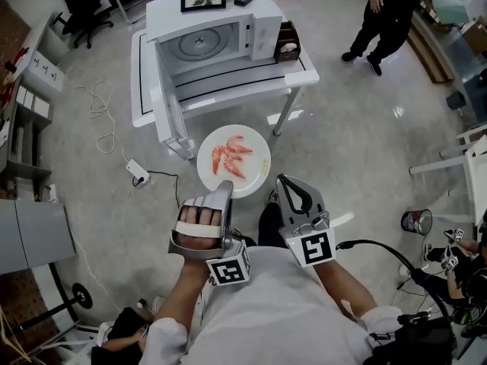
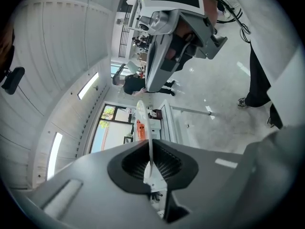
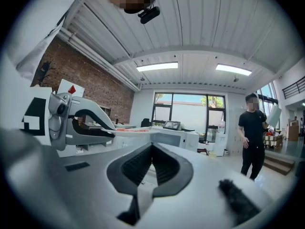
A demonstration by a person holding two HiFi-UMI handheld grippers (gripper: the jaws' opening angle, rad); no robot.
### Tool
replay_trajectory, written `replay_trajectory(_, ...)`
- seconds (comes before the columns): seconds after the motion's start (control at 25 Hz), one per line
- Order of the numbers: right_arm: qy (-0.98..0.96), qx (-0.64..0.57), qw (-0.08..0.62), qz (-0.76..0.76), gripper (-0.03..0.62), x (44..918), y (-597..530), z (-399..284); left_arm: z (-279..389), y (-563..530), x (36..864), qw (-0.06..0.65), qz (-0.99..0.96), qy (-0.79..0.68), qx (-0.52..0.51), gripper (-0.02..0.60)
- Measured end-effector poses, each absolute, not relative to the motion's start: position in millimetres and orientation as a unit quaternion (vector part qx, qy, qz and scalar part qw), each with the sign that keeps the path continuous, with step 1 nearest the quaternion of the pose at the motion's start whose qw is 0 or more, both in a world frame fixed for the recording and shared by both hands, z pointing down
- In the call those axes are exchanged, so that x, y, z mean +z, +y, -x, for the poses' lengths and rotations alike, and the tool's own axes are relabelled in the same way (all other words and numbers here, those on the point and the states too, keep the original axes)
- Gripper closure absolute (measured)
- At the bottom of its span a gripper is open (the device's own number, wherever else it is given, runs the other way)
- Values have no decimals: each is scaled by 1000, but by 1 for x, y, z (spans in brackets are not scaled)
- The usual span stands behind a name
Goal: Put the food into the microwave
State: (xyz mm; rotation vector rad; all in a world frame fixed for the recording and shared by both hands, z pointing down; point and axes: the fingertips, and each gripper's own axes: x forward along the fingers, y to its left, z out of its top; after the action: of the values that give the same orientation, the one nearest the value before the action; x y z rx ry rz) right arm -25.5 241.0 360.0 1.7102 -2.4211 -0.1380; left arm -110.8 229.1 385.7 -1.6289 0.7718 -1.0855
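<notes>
Two jaws of my left gripper [image 1: 224,188] pinch the near rim of the plate of shrimp [image 1: 251,172]; my right gripper [image 1: 284,181], alongside, is closed on nothing. Carrying step: next the plate must travel level, ahead into the open microwave [image 1: 205,46] on the bench [image 1: 301,71].

The food is a small heap of orange-pink shrimp [image 1: 230,157] lying near the middle of a round white plate [image 1: 255,147]. The plate is level, in the air above the floor, just in front of the microwave [image 1: 262,29] and near the lower edge of its door [image 1: 169,101]. The left gripper [image 1: 223,185] pinches the plate's near rim. The microwave is white and stands on a white table [image 1: 304,71]. Its door is swung fully open to the left, and the round glass tray [image 1: 199,44] shows bare inside.
</notes>
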Motion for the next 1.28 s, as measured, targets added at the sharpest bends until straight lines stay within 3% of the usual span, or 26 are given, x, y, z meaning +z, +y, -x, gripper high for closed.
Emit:
replay_trajectory(0.8,-843,-60,105,-524,585,379,123,-101,-4,113,405,451,647,356,-501,552)
replay_trajectory(1.28,-862,-66,89,-496,585,382,78,-111,-13,64,411,435,626,373,-528,552)
